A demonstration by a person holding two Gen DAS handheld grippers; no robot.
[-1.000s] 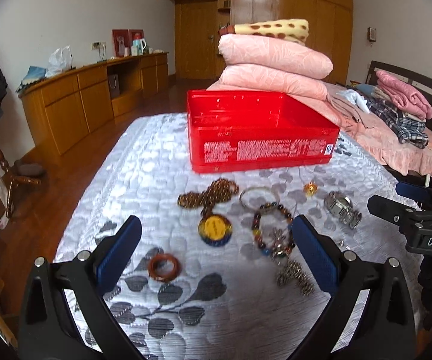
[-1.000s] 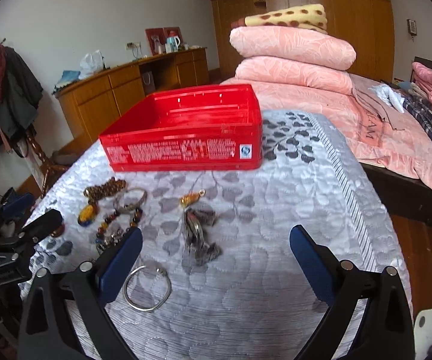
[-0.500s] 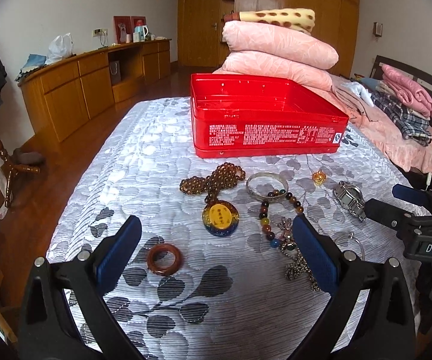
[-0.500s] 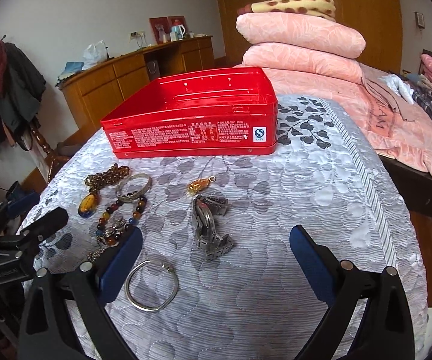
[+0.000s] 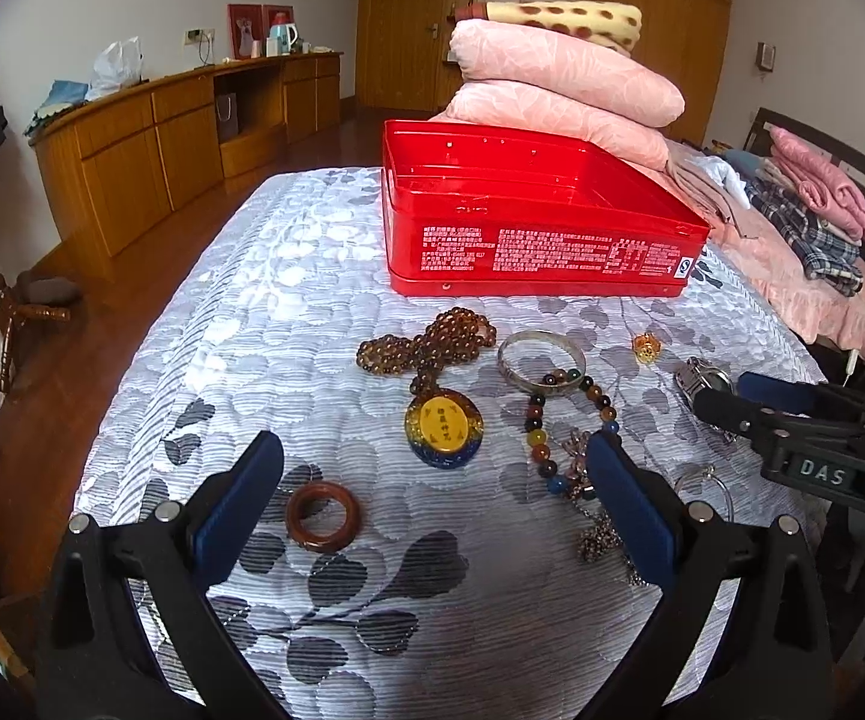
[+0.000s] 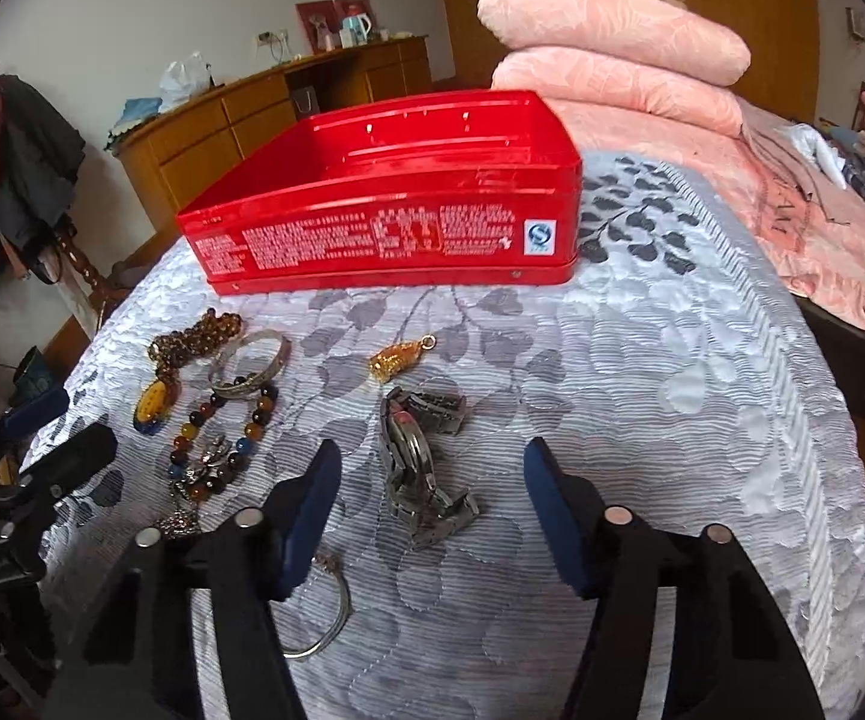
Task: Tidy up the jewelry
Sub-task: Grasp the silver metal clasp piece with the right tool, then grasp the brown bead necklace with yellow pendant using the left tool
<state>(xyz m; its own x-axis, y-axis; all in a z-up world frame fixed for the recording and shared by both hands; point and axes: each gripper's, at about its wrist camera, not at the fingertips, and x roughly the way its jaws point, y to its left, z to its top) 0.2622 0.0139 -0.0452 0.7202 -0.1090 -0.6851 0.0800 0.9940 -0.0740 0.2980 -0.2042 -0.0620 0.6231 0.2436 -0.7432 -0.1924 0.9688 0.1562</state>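
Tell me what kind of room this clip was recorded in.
Most likely a home bedroom: a quilted bed serves as the work surface, folded pink quilts are stacked behind the red tin, and a wooden sideboard lines the wall.

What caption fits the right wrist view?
Open right gripper poised over a metal watch, red tin beyond.
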